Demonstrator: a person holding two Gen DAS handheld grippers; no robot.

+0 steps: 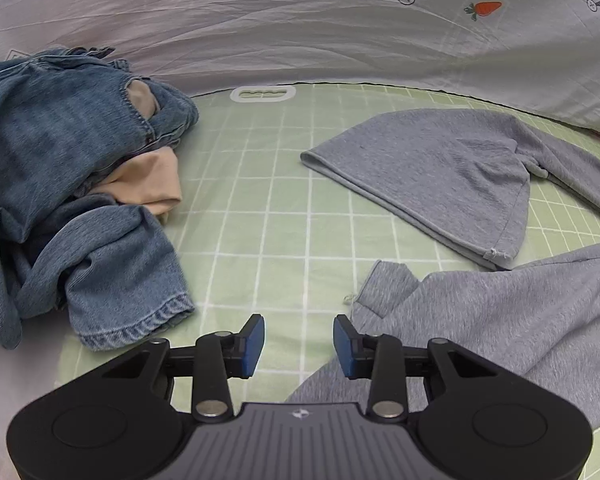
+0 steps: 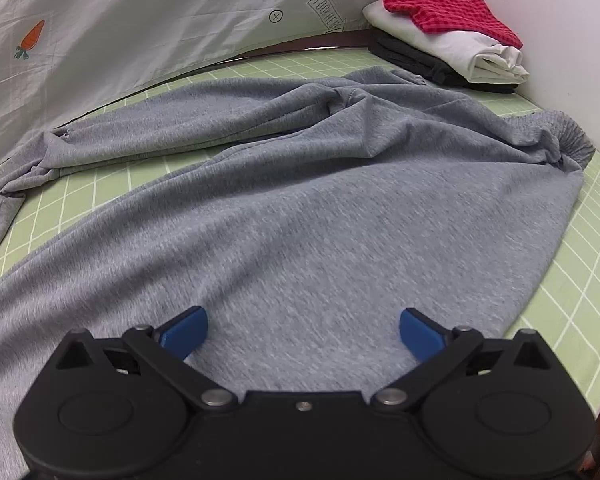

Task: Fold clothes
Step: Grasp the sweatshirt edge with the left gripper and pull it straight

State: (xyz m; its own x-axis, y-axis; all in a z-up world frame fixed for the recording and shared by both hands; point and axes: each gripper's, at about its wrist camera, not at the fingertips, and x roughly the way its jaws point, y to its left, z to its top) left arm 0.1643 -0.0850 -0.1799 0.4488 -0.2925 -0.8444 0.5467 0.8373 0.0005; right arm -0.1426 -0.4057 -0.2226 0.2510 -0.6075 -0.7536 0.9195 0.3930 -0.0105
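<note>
Grey sweatpants [image 2: 300, 216] lie spread on the green grid mat [image 2: 572, 280], elastic waistband at the right [image 2: 568, 136], one leg stretched along the back. In the left wrist view the two leg ends show: a far one [image 1: 432, 172] and a near one [image 1: 500, 320]. My left gripper [image 1: 299, 344] is open and empty, just above the mat beside the near leg's cuff. My right gripper [image 2: 303, 334] is wide open and empty, low over the broad grey fabric.
A heap of blue jeans [image 1: 60, 200] with a beige garment [image 1: 148, 184] lies at the mat's left. A stack of folded clothes, red checked on top [image 2: 448, 12], sits in the back right corner by a white wall. A white carrot-print sheet [image 1: 300, 20] rises behind.
</note>
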